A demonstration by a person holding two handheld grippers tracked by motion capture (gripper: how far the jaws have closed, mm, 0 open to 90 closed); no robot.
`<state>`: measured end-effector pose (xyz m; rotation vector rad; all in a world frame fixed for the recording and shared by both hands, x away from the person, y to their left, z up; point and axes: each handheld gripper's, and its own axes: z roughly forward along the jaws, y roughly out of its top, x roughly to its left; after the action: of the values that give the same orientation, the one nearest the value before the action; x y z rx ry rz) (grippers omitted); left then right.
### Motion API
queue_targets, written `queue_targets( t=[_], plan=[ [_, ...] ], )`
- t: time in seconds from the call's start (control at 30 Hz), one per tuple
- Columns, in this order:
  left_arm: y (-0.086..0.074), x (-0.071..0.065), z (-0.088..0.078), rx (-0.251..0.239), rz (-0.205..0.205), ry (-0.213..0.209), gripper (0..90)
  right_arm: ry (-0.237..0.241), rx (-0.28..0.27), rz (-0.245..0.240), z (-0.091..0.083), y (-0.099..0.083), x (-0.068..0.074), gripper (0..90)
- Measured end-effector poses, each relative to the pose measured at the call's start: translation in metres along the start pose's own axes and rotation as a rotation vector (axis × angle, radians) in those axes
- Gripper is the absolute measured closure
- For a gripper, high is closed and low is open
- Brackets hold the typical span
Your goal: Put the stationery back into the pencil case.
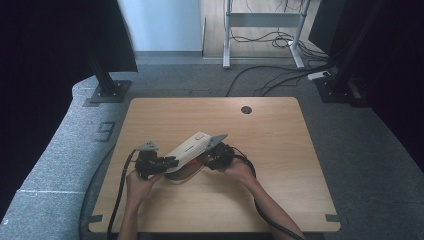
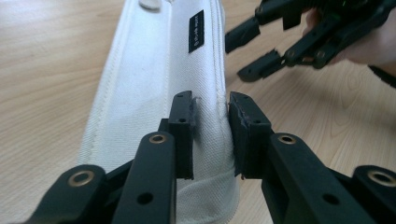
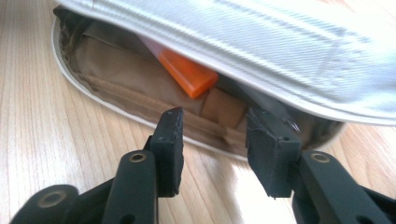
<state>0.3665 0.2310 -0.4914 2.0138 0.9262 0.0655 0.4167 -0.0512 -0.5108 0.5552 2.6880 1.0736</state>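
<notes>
A white fabric case (image 1: pixel 191 145) lies near the middle of the wooden table (image 1: pixel 280 150), its lid flap raised. My left gripper (image 2: pixel 211 122) pinches a fold of that white flap (image 2: pixel 154 70) between its pads. From the right, my right gripper (image 3: pixel 215 140) stands open at the case's mouth with nothing between its jaws. Past them, the brown lining (image 3: pixel 116 74) shows under the lifted white flap (image 3: pixel 261 42), and an orange flat object (image 3: pixel 189 72) sticks out of it. In the high view the left gripper (image 1: pixel 170 162) and right gripper (image 1: pixel 206 158) flank the case.
A round cable hole (image 1: pixel 246 109) sits at the table's far edge. Black cables trail from both grippers toward the near edge. Beyond the table are grey carpet, a black stand base (image 1: pixel 107 92) and the legs of a white desk (image 1: pixel 227 35) with loose cables.
</notes>
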Motion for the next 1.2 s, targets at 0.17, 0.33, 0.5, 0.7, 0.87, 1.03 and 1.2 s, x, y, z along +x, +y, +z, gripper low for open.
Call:
queue_targets(
  t=[0.17,0.33,0.5,0.7,0.87,1.03,1.2],
  plan=[
    [-0.003,-0.003,0.005,0.014,0.006,-0.004,69.2,-0.001,-0.008,0.012,-0.008,-0.005,-0.004,51.8],
    [-0.005,-0.005,0.007,0.016,0.007,-0.009,67.6,-0.009,-0.005,0.019,-0.013,-0.009,-0.006,49.6],
    [-0.008,-0.006,0.012,0.038,0.016,-0.020,65.4,-0.017,-0.003,0.030,-0.016,-0.014,-0.008,47.7],
    [-0.011,-0.009,0.020,0.071,0.036,0.000,61.4,-0.019,0.000,0.046,-0.018,-0.019,-0.010,45.2],
    [-0.012,-0.011,0.021,0.065,0.061,0.014,55.4,-0.021,0.003,0.051,-0.019,-0.022,-0.011,43.9],
    [-0.011,-0.012,0.019,0.065,0.070,0.005,41.3,-0.028,-0.007,0.067,-0.022,-0.022,-0.012,40.5],
    [-0.009,-0.010,0.014,0.044,0.048,-0.017,29.5,-0.034,-0.010,0.072,-0.023,-0.022,-0.012,35.3]
  ],
)
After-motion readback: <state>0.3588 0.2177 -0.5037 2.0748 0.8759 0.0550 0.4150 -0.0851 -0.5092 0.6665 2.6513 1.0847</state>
